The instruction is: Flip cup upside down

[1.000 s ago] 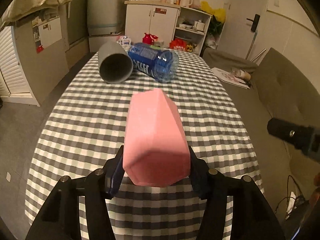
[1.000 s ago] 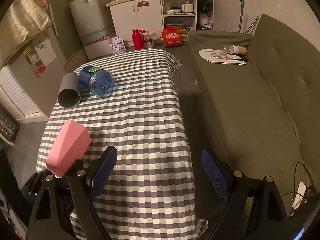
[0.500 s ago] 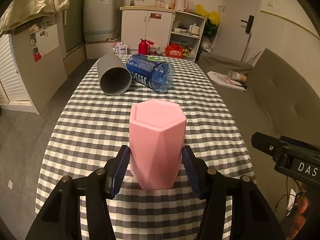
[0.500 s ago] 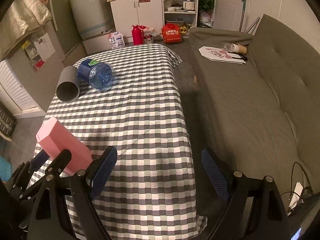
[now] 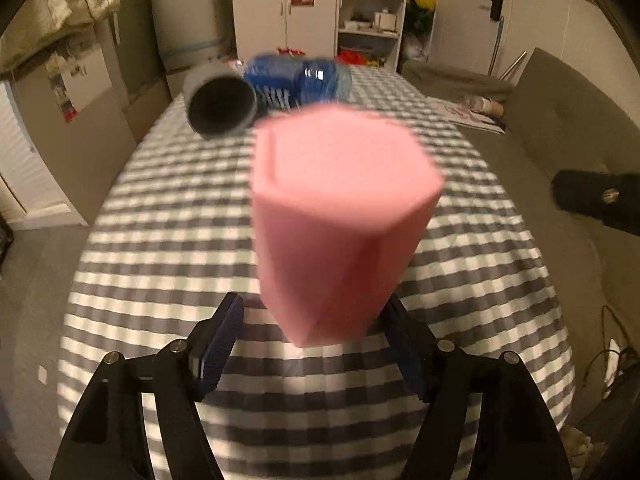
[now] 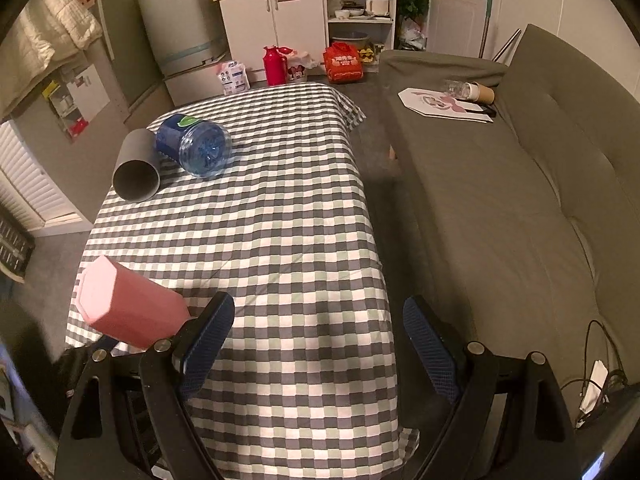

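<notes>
A pink hexagonal cup (image 5: 340, 224) stands base-up on the checked tablecloth (image 5: 168, 240), blurred, between the fingers of my left gripper (image 5: 312, 340). The jaws stand wider than the cup, with a gap on the left side, so the gripper is open. In the right wrist view the same cup (image 6: 128, 304) shows at the table's near left edge, tilted by the lens. My right gripper (image 6: 316, 340) is open and empty above the table's near right part.
A grey cup (image 5: 220, 104) lies on its side at the table's far end, next to a blue water bottle (image 5: 304, 80), also lying down. A grey sofa (image 6: 520, 200) runs along the table's right side. A cabinet (image 6: 276, 12) stands beyond.
The cup went from tilted in my left gripper to standing base-up on the table. The left jaws have opened off it and the gripper has dropped lower. The right gripper barely moved.
</notes>
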The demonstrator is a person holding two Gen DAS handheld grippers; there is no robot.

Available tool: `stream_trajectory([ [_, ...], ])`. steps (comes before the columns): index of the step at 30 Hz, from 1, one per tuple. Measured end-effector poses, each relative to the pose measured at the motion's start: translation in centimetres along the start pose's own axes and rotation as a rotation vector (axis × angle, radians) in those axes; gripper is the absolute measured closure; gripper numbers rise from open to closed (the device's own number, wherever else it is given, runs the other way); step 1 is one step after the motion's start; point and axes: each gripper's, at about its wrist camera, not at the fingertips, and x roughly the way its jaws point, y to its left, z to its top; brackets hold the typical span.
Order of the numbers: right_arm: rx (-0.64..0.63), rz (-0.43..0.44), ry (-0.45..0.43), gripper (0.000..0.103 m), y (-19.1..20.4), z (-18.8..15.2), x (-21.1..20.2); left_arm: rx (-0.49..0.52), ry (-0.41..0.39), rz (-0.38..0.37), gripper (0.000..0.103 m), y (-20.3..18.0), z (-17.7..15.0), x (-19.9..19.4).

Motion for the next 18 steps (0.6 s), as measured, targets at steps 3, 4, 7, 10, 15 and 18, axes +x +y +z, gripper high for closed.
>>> stream_trajectory([
  [3, -0.007, -0.001, 0.002, 0.016, 0.1, -0.1, 0.0, -0.001, -0.025, -0.006, 0.038, -0.2, 0.0, 0.1],
  [4, -0.009, -0.001, 0.002, 0.016, 0.1, -0.1, 0.0, 0.001, -0.029, -0.006, 0.038, -0.2, 0.0, 0.1],
  [7, -0.001, -0.003, 0.005, 0.016, -0.1, -0.1, 0.1, 0.007, -0.052, -0.004, 0.038, -0.3, 0.3, 0.4],
  [10, 0.001, 0.001, 0.006, 0.016, -0.2, -0.1, 0.1, 0.027, -0.067, -0.001, 0.038, -0.4, 0.5, 0.6],
  [15, 0.002, 0.009, -0.001, 0.016, -0.2, 0.0, 0.0, 0.028, -0.041, -0.015, 0.019, -0.6, 0.0, 0.4],
  [18, 0.011, 0.025, -0.016, 0.016, -0.2, 0.1, -0.4, 0.029, -0.013, -0.030, 0.018, -0.7, -1.1, -0.5],
])
